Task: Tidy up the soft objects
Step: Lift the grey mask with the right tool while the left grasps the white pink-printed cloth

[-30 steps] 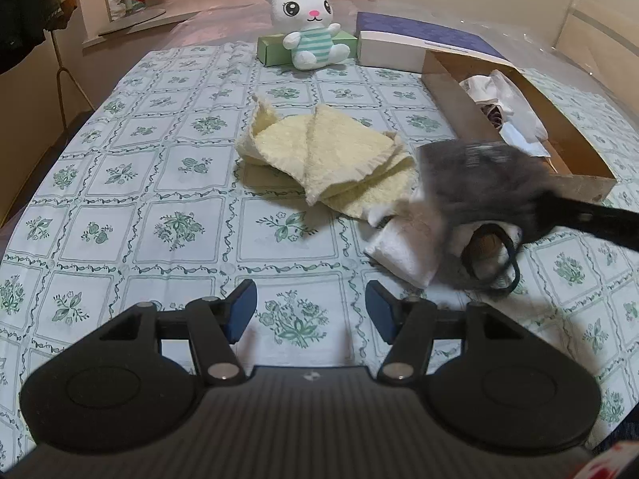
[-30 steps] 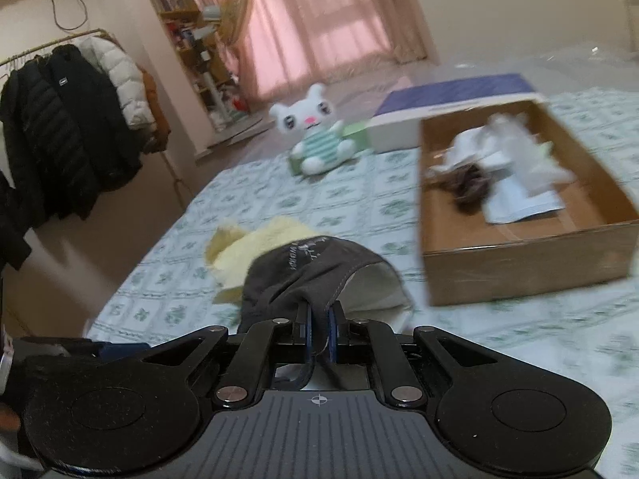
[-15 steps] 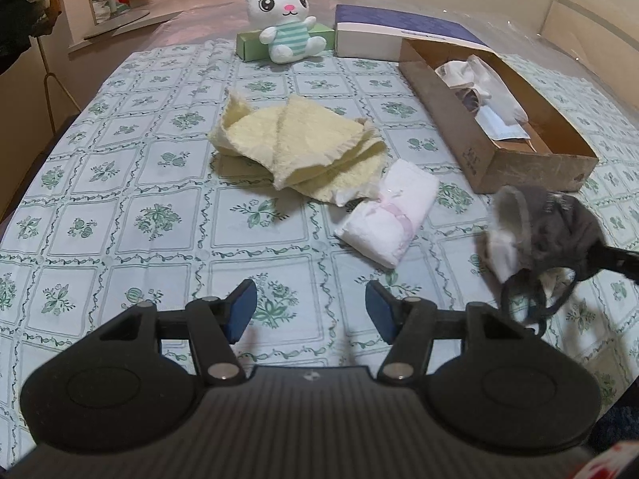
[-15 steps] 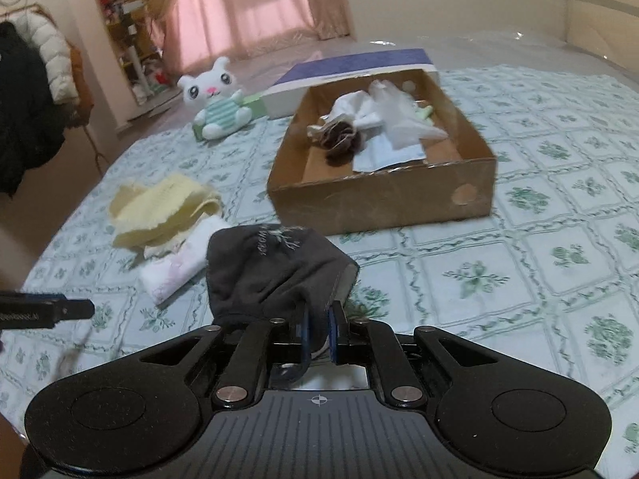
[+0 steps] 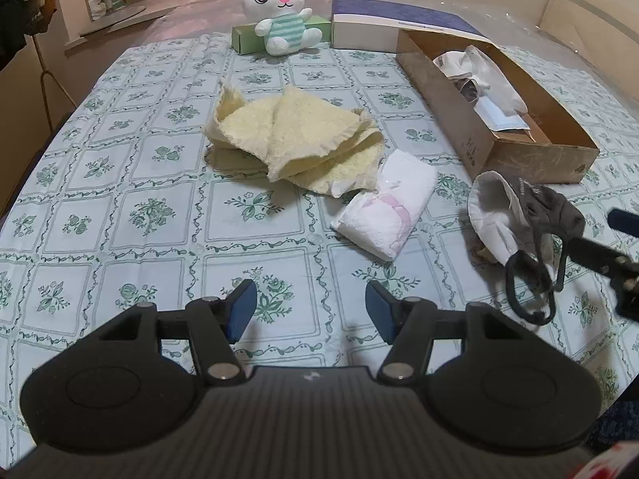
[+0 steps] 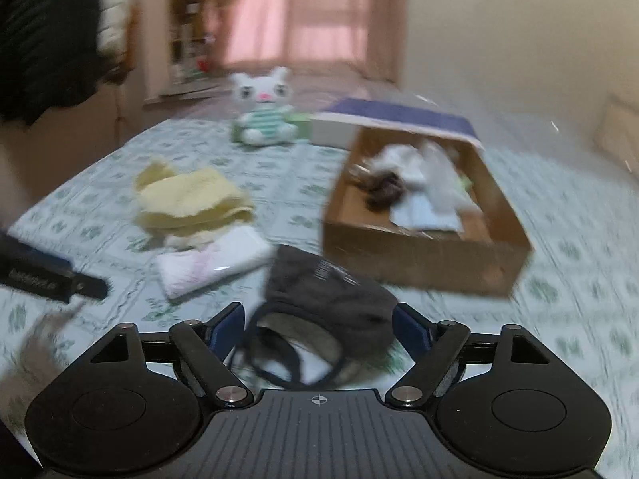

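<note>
A dark grey cloth mask with a white lining (image 5: 519, 215) lies on the tablecloth in front of the cardboard box (image 5: 479, 147); it also shows in the right wrist view (image 6: 331, 303). My right gripper (image 6: 319, 329) is open, its fingers either side of the mask's straps. My left gripper (image 5: 311, 311) is open and empty above the tablecloth. A folded white cloth (image 5: 389, 207) and a yellow towel (image 5: 295, 139) lie in the middle. A white plush bunny (image 5: 279, 12) sits at the back.
The cardboard box (image 6: 423, 255) holds several white and dark soft items. A blue and white box (image 5: 399, 28) and a green box (image 5: 247, 38) stand at the back. The green-patterned tablecloth (image 5: 120, 199) ends at the left edge. Dark coats (image 6: 48, 32) hang at left.
My right gripper carried the grey mask rightward to the spot before the box, then opened and let it go onto the tablecloth. My left gripper stayed open and barely moved.
</note>
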The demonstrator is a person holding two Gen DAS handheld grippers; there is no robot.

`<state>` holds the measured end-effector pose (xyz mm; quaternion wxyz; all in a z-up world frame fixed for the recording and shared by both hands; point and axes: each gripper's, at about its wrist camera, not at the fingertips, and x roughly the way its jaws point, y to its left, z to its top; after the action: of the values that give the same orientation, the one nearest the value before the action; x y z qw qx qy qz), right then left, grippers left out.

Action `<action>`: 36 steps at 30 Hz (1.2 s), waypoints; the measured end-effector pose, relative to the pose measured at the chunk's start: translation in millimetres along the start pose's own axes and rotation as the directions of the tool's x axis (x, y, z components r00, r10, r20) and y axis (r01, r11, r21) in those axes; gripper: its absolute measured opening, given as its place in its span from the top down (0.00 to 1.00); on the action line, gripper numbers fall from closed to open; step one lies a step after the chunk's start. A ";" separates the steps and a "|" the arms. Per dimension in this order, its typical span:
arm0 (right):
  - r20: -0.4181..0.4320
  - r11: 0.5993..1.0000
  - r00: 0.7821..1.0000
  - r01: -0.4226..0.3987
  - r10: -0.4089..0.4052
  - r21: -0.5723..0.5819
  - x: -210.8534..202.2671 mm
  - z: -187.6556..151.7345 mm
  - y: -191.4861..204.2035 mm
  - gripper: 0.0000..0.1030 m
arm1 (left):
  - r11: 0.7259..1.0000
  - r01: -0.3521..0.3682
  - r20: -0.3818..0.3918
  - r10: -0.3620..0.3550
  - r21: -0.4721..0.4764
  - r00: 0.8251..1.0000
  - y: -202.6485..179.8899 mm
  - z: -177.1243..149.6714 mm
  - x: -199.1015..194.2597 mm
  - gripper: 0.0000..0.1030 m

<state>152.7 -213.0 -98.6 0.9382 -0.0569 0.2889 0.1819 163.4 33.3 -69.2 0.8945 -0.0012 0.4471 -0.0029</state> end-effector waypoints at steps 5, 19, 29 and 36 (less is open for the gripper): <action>0.011 0.977 1.000 0.024 -0.022 -0.212 31.5 -6.0 28.9 0.16 | 1.000 0.000 -0.001 0.000 0.000 1.000 0.8 3.0 4.3 0.44; -0.068 0.992 0.991 -0.110 0.114 0.060 65.6 -4.1 -31.8 0.48 | 1.000 -0.005 -0.017 0.005 -0.002 1.000 3.4 8.2 21.5 0.45; -0.024 0.954 0.997 -0.065 0.075 0.293 44.5 -2.9 -71.6 0.84 | 0.989 0.076 0.046 -0.082 0.129 0.996 -25.0 18.0 30.5 0.41; -0.035 0.925 0.999 -0.019 0.035 0.380 24.0 -4.3 -96.4 0.84 | 0.958 0.093 0.070 -0.116 0.271 0.991 -45.2 25.3 56.9 0.35</action>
<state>204.9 -296.0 -115.5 0.9227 0.1258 0.3387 0.1343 217.6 -12.2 -99.3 0.9034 0.0956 0.4032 -0.1105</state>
